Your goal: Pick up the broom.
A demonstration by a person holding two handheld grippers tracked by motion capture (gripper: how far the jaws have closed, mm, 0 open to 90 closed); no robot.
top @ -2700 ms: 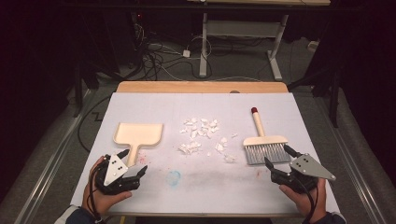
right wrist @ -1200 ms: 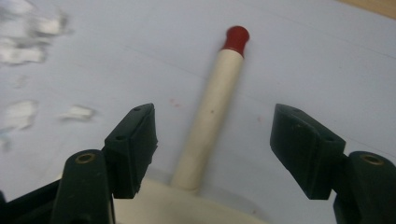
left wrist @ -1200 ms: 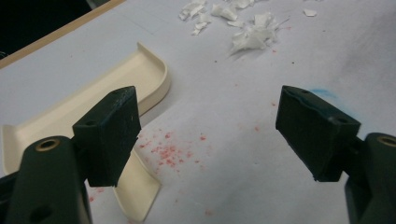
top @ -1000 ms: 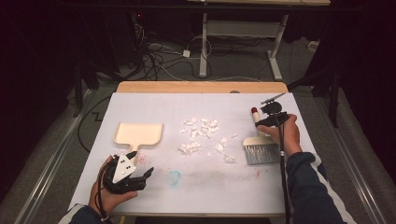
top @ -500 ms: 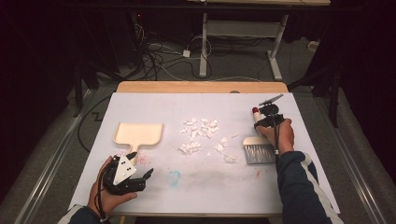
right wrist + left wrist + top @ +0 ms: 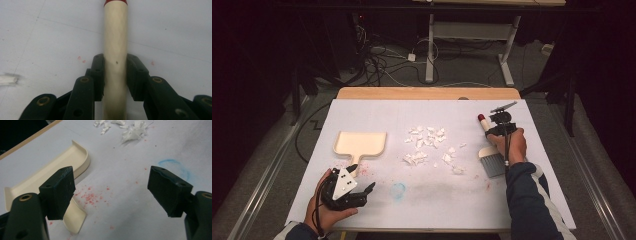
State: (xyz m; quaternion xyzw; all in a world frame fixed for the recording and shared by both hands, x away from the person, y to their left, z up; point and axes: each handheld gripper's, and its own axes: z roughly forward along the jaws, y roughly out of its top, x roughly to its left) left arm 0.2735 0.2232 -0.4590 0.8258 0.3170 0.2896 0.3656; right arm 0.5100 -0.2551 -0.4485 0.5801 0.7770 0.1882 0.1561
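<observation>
The brush [image 6: 490,150] lies on the right side of the white surface [image 6: 377,112], with its grey bristles near you and its red tip pointing away. Your right gripper [image 6: 115,75] has its jaws closed on the brush's pale handle, one jaw on each side, touching it. Little white paper bits [image 6: 428,145] sit in a pile in the middle. The cream dustpan [image 6: 359,144] lies on the left, flat, with its handle toward you. Your left gripper [image 6: 111,192] rests low near the front edge, just beside the dustpan handle. Its jaws are wide open and hold nothing. Tiny red specks [image 6: 91,197] and a blue ring mark [image 6: 398,189] dot the surface.
</observation>
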